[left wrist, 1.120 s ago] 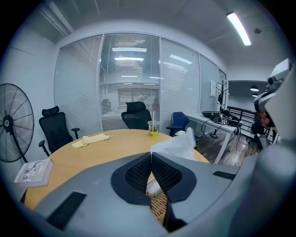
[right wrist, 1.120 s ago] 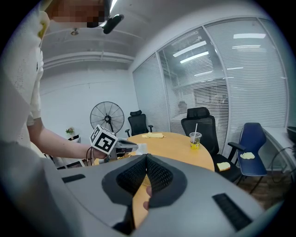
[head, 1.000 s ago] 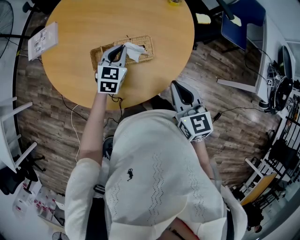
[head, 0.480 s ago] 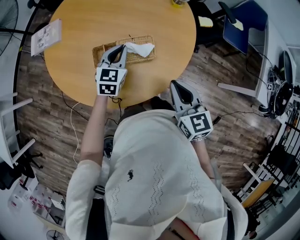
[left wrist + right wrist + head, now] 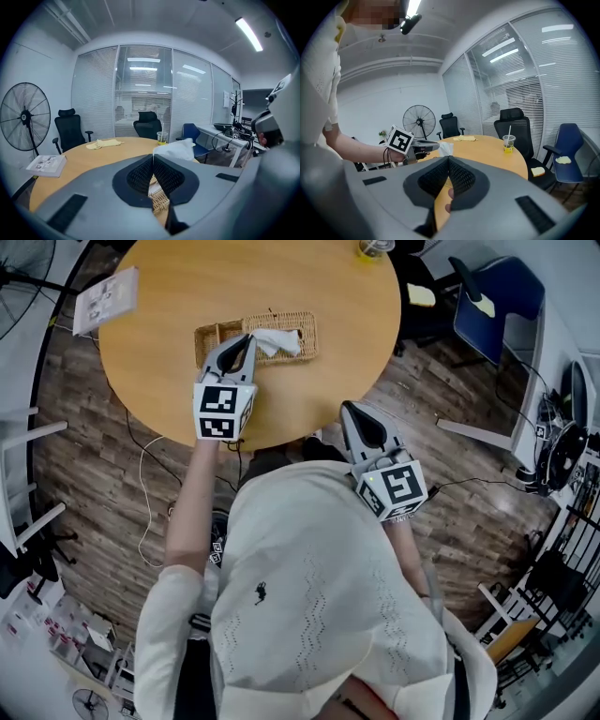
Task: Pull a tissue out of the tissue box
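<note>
A wicker tissue box (image 5: 286, 326) lies on the round wooden table (image 5: 169, 362). A white tissue (image 5: 278, 341) sticks out of its top. My left gripper (image 5: 243, 341) hovers over the box's middle, shut on the tissue's left end. In the left gripper view the tissue (image 5: 176, 149) rises just behind the closed jaw tips of that gripper (image 5: 153, 157), with wicker (image 5: 157, 199) showing below. My right gripper (image 5: 360, 422) is shut and empty, off the table's near edge. The right gripper view shows the left gripper (image 5: 414, 146) and the tissue (image 5: 446, 149) beyond it.
A booklet (image 5: 106, 298) lies at the table's left edge and a drink cup (image 5: 375, 247) at its far right. A yellow cloth (image 5: 104, 144) lies further back. A blue chair (image 5: 497, 306) stands to the right, a floor fan (image 5: 24, 117) and black office chairs (image 5: 70, 131) behind.
The head camera has shifted, so the table sits further right in view. The left gripper stays over the box with the tissue; the right gripper has not moved.
</note>
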Motion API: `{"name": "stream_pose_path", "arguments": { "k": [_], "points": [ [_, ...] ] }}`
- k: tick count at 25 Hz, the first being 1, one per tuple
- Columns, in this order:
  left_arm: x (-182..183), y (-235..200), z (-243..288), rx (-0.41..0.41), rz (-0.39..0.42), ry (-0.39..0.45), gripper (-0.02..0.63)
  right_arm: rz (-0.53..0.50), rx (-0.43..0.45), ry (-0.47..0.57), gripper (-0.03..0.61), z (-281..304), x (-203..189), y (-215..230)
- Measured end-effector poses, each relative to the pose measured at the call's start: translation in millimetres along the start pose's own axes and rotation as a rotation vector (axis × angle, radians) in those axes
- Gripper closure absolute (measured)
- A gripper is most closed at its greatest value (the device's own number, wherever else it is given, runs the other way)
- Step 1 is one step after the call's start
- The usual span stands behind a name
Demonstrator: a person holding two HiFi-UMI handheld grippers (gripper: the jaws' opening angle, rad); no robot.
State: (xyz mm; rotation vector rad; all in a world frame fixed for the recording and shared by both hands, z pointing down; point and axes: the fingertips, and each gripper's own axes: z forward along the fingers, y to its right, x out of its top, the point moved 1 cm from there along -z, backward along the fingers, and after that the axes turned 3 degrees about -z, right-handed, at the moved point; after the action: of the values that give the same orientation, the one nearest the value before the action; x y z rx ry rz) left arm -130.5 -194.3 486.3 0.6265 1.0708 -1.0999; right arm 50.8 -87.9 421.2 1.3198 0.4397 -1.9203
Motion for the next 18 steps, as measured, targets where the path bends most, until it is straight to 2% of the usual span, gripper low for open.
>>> {"name": "stream_pose_path", "arguments": {
  "k": [18],
  "points": [
    [7,7,-68,0.154,-0.074,0.087,0.6,-0.033,0.158,0.019,0.577,-7,1,-11]
  ]
}}
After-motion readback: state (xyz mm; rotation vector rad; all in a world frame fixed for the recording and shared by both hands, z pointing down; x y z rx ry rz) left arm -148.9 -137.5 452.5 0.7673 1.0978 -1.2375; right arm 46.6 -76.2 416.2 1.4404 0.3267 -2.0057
